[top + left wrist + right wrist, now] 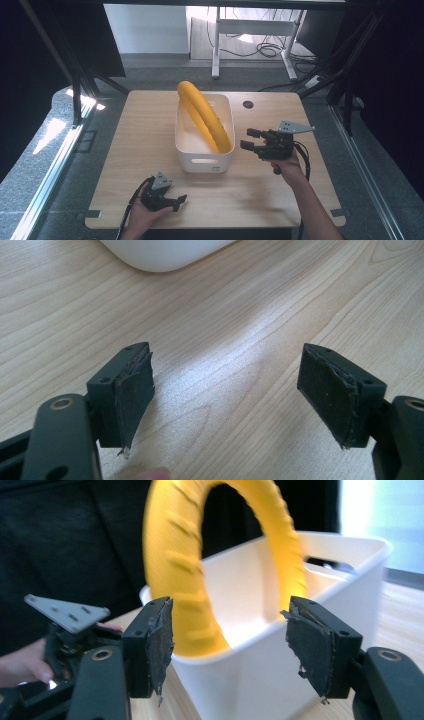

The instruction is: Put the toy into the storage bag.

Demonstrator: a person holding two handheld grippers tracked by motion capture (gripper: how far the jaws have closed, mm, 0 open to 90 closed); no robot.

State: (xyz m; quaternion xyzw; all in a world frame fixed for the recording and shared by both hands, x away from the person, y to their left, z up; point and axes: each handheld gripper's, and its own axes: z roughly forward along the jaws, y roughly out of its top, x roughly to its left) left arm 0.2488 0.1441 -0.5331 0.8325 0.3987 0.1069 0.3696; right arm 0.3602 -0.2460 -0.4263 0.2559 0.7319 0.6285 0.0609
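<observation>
A yellow ribbed ring stands on edge inside a white bin at the middle of the wooden table, its top rising above the rim. In the right gripper view the ring stands in the bin straight ahead. My right gripper is open, held just right of the bin with its jaws towards it and nothing between them. My left gripper rests open near the table's front edge, left of centre, empty. Its view looks down on bare wood with the bin's corner at the top.
The wooden table has a round cable hole at the back right. Dark frame posts stand on both sides, and a white desk frame is on the floor beyond. The other hand's gripper shows far left in the right gripper view.
</observation>
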